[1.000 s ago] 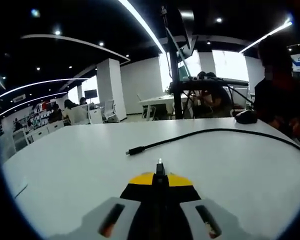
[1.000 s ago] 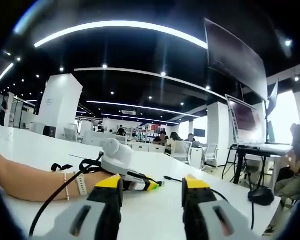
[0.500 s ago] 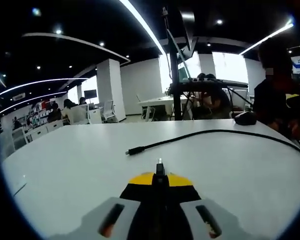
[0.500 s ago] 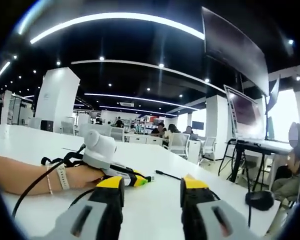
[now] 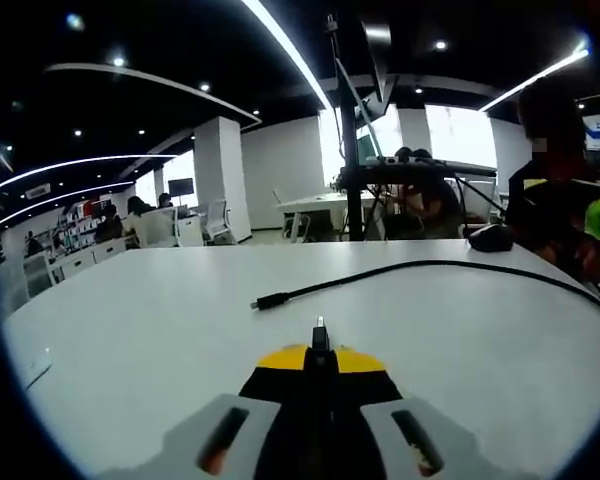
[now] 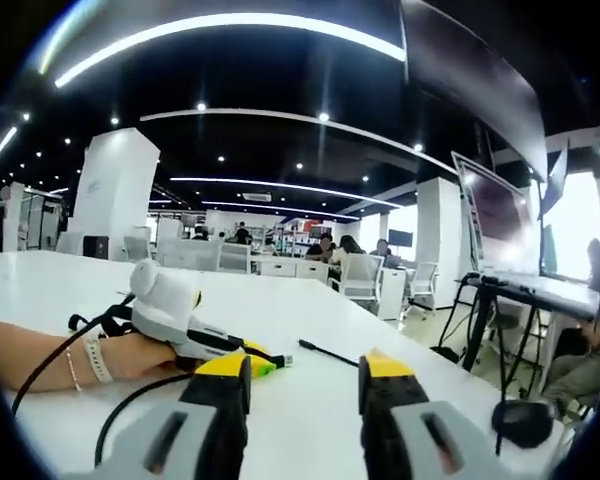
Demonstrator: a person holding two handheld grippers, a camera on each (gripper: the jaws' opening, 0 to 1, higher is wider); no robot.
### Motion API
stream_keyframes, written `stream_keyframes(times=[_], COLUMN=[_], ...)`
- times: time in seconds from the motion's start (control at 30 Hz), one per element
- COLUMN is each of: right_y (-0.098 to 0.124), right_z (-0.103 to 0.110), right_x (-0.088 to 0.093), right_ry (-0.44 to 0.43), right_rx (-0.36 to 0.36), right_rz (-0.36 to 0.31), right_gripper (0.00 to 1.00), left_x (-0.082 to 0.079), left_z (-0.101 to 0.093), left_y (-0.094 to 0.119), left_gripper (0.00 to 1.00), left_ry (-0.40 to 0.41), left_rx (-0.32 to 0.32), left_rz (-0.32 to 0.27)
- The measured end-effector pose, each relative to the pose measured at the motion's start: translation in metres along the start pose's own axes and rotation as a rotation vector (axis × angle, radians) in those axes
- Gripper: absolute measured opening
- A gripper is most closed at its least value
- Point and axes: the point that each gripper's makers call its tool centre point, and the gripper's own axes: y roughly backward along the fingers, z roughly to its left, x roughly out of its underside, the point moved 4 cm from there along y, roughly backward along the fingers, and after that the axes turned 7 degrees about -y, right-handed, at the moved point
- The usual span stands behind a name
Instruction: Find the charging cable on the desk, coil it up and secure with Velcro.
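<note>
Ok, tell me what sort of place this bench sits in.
Most likely a large open-plan office or lab. A long white desk carries a black charging cable, people sit at rows of desks and office chairs farther back, and strip lights curve across a dark ceiling.

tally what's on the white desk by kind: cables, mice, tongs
Charging cable: 1
Black mouse: 1
Tongs: 2, the left tongs with jaws shut, the right tongs with jaws open
Total: 4
</note>
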Motion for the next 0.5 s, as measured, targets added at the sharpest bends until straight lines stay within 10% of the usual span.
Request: stream_keyframes(times=[0.5], right_y=[-0.030], right_z=[-0.015], right_x=[-0.015], right_ry=[0.043], right_rx=[-0.044], right_rz=[0.062], right_gripper=[0.44], left_x=[0.001], left_z=[0.001], left_y=[0.001], left_gripper=[0.07], left_ry=[0.007], left_rx=[0.002], left_rz=[-0.002])
